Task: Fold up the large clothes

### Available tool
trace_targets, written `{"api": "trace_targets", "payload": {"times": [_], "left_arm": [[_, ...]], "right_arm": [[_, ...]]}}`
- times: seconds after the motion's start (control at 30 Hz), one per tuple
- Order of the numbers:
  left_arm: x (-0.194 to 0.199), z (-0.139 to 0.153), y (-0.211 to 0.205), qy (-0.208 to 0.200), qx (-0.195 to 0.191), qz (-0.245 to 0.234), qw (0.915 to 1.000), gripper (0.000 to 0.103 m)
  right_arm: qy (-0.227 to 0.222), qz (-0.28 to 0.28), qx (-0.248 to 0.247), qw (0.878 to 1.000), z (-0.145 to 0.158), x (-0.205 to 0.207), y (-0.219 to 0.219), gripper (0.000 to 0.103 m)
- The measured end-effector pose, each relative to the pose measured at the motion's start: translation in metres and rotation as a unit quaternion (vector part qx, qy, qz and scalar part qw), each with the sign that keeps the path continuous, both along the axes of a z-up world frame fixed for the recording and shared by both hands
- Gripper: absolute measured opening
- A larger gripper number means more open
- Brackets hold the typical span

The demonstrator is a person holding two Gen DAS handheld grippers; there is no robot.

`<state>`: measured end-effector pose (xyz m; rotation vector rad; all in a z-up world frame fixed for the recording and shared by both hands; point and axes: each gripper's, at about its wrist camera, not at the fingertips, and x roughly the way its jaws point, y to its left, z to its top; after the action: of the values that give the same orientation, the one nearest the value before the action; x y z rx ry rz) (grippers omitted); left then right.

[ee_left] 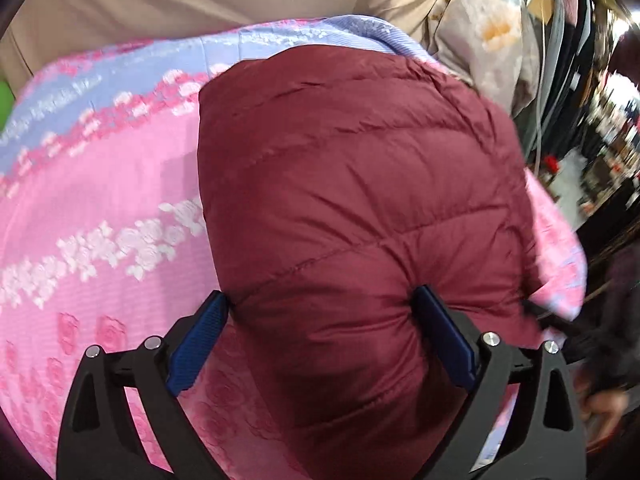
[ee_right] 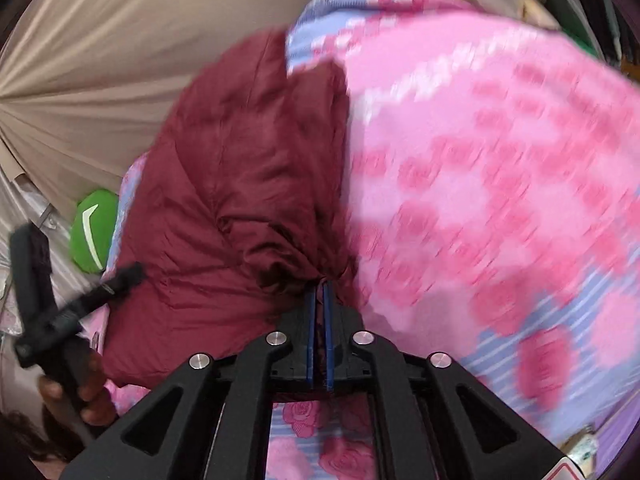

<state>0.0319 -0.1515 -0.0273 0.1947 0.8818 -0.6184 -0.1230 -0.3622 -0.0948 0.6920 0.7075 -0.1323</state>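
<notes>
The maroon jacket (ee_left: 360, 184) is lying bunched on the pink floral bedspread (ee_left: 100, 208). The left gripper (ee_left: 324, 320) is holding its jaws wide apart, pressing against the jacket's near bulge. The right gripper (ee_right: 319, 292) is pinching a jacket fold between closed jaws.

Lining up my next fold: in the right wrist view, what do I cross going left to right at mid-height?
Other gripper, held in the person's hand → green item → maroon puffer jacket, pinched by the right gripper → pink floral bedspread.
</notes>
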Motion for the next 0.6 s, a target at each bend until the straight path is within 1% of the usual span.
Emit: {"api": "trace_targets", "payload": {"times": [0.03, 0.07, 0.1, 0.17, 0.23, 0.3, 0.37, 0.4, 0.43, 0.47, 0.5, 0.53, 0.57, 0.6], "left_arm": [[0.0, -0.002, 0.0, -0.001, 0.001, 0.004, 1.0, 0.093], [0.001, -0.002, 0.0, 0.0, 0.001, 0.006, 1.0, 0.093], [0.002, -0.004, 0.0, 0.004, -0.001, 0.008, 1.0, 0.094], [0.004, -0.005, 0.002, 0.011, -0.007, 0.012, 0.9998, 0.094], [0.005, -0.005, 0.002, 0.017, -0.01, 0.014, 0.9997, 0.095], [0.006, -0.005, 0.002, 0.018, -0.01, 0.014, 0.9997, 0.095], [0.006, -0.005, 0.002, 0.019, -0.009, 0.015, 0.9997, 0.095], [0.006, -0.005, 0.001, 0.019, -0.009, 0.016, 0.9997, 0.095], [0.005, -0.004, 0.0, 0.018, -0.008, 0.016, 0.9997, 0.095], [0.005, -0.004, 0.0, 0.016, -0.009, 0.017, 0.9997, 0.095], [0.006, -0.004, 0.0, 0.015, -0.011, 0.017, 0.9997, 0.096], [0.006, -0.003, -0.001, 0.017, -0.017, 0.014, 0.9996, 0.097], [0.007, -0.003, -0.001, 0.019, -0.023, 0.011, 0.9995, 0.097], [0.008, -0.003, -0.004, 0.018, -0.022, 0.013, 0.9995, 0.098]], "right_arm": [[-0.008, -0.01, -0.01, 1.0, 0.015, -0.004, -0.006, 0.013], [-0.021, -0.019, -0.025, 0.999, 0.03, -0.007, -0.009, 0.013], [-0.045, -0.026, -0.044, 0.998, 0.051, -0.008, -0.011, 0.013], [-0.079, -0.015, -0.07, 0.994, 0.083, -0.002, -0.012, 0.013], [-0.102, 0.007, -0.092, 0.991, 0.105, 0.017, -0.01, 0.013], [-0.103, 0.031, -0.109, 0.988, 0.112, 0.051, -0.009, 0.013], [-0.079, 0.05, -0.118, 0.989, 0.105, 0.09, -0.011, 0.014], [-0.061, 0.066, -0.109, 0.99, 0.095, 0.117, -0.016, 0.014], [-0.05, 0.066, -0.105, 0.991, 0.087, 0.129, -0.02, 0.013], [-0.018, 0.071, -0.097, 0.993, 0.069, 0.152, -0.026, 0.011], [0.034, 0.078, -0.09, 0.992, 0.042, 0.177, -0.033, 0.0], [0.056, 0.078, -0.086, 0.992, 0.028, 0.187, -0.037, 0.0], [0.074, 0.08, -0.057, 0.992, 0.004, 0.2, -0.045, 0.0], [0.072, 0.079, -0.026, 0.994, -0.005, 0.204, -0.051, 0.0]]}}
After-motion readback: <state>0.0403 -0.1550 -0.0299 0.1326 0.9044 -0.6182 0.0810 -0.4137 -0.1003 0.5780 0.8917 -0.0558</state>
